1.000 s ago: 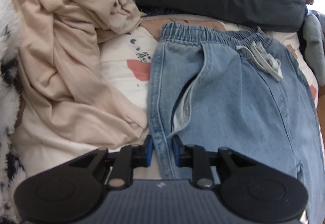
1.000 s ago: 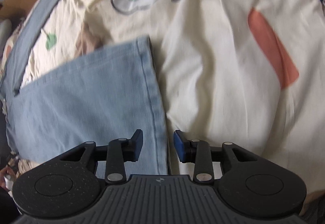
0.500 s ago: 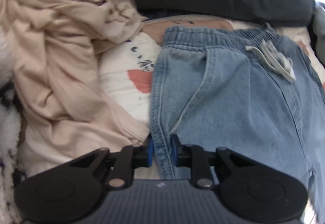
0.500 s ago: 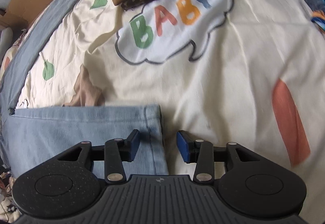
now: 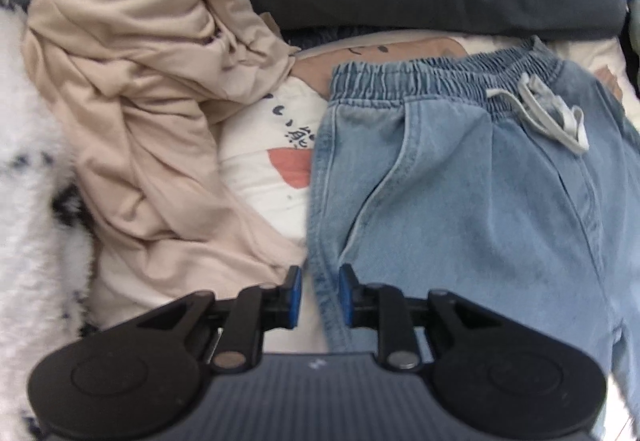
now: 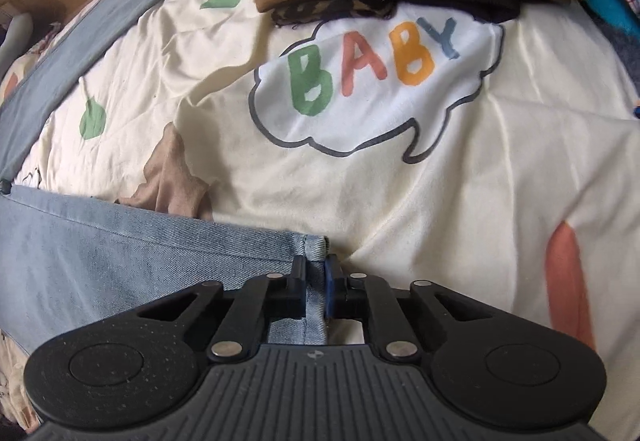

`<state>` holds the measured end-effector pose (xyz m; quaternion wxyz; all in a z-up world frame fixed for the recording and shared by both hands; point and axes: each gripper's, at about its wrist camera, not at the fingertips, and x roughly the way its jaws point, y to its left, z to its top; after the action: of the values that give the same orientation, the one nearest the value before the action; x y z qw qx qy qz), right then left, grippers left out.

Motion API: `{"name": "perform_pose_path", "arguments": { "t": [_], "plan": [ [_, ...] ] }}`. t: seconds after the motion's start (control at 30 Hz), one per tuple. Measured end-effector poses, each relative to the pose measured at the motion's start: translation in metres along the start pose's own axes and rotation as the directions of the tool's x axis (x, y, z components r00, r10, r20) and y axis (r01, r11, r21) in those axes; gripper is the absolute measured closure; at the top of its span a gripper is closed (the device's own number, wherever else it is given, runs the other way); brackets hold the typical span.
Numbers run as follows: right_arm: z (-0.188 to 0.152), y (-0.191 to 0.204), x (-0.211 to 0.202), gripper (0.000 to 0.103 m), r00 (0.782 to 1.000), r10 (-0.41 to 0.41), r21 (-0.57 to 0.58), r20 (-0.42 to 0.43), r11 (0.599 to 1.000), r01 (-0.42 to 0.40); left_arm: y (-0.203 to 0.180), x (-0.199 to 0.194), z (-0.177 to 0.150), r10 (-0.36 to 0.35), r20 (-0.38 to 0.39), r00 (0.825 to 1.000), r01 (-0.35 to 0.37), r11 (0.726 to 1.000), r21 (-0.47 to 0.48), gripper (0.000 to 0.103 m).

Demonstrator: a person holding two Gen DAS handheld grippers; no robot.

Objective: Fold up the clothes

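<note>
While the light blue jeans (image 5: 472,201) are spread flat on a patterned bed sheet (image 6: 400,181), their hem corner is clamped by the right gripper (image 6: 316,281); the left gripper (image 5: 319,295) is parted around the side seam.

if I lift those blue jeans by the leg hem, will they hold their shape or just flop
Probably flop: the jeans lie soft and creased, with an elastic gathered waistband, so they look like thin denim. The right gripper is shut on one hem corner, so the rest would likely hang and swing. The left gripper straddles the side seam, still open.
</note>
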<state>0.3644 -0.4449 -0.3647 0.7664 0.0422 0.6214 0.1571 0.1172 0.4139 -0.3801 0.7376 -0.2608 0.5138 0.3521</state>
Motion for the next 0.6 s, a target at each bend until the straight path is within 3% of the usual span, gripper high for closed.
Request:
{"name": "perform_pose_path", "arguments": {
  "t": [0.27, 0.6],
  "plan": [
    [-0.001, -0.001, 0.0, 0.098, 0.999, -0.04, 0.043, -0.003, 0.998, 0.04, 0.003, -0.042, 0.004, -0.03, 0.024, 0.999, 0.03, 1.0, 0.002, 0.083],
    [0.003, 0.0, -0.002, 0.09, 0.997, -0.074, 0.077, -0.01, 0.994, 0.075, -0.013, -0.07, 0.018, -0.149, 0.059, 0.987, 0.145, 0.988, 0.06, 0.076]
  ]
}}
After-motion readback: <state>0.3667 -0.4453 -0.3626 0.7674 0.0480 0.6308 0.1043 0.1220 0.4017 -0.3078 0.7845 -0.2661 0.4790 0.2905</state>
